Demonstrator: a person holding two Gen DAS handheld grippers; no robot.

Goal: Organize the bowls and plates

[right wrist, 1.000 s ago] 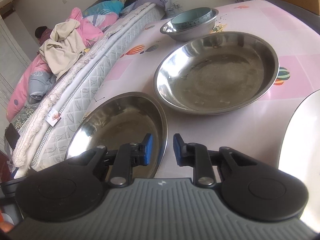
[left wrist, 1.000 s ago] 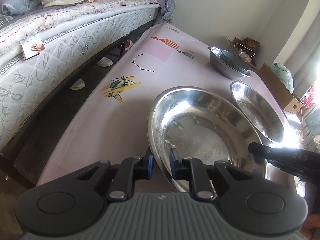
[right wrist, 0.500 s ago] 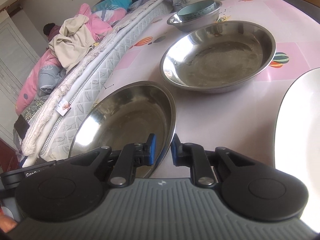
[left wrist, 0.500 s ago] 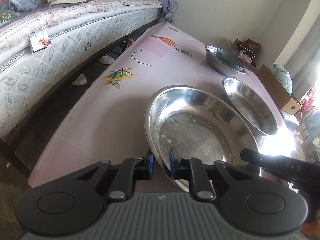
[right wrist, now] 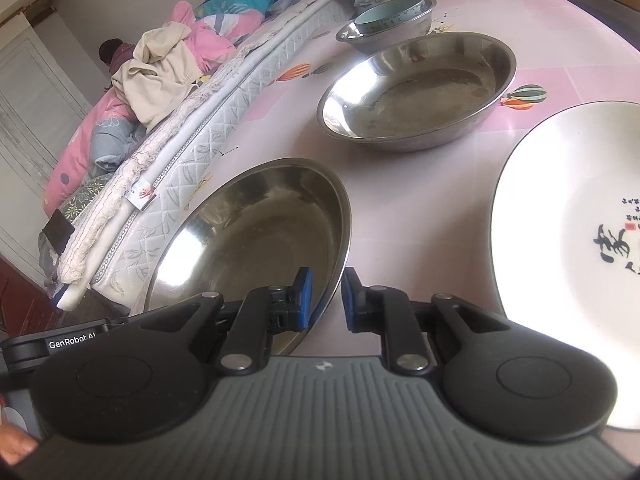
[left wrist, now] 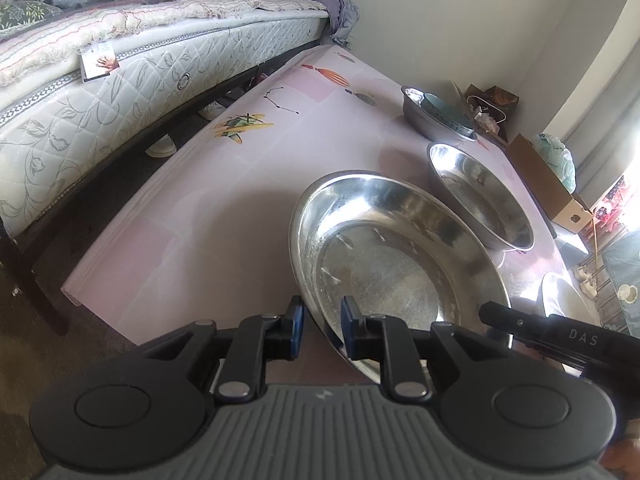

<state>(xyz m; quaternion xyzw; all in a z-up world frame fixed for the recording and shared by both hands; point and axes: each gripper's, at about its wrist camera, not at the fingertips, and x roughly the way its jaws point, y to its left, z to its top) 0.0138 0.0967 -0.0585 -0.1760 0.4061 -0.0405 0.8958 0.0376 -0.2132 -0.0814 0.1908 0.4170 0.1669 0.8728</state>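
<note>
Two grippers are pinching one steel basin [left wrist: 384, 264] above the near end of the pink table [left wrist: 224, 208]. In the left wrist view, the left gripper [left wrist: 320, 326] is clamping the basin's near-left rim; beyond, a second steel basin [left wrist: 480, 196] and a steel bowl [left wrist: 434, 116] holding a pale blue bowl [left wrist: 444, 110] are sitting. In the right wrist view, the right gripper [right wrist: 325, 298] is gripping the opposite rim, and only here a white plate [right wrist: 568, 248] is showing at right.
</note>
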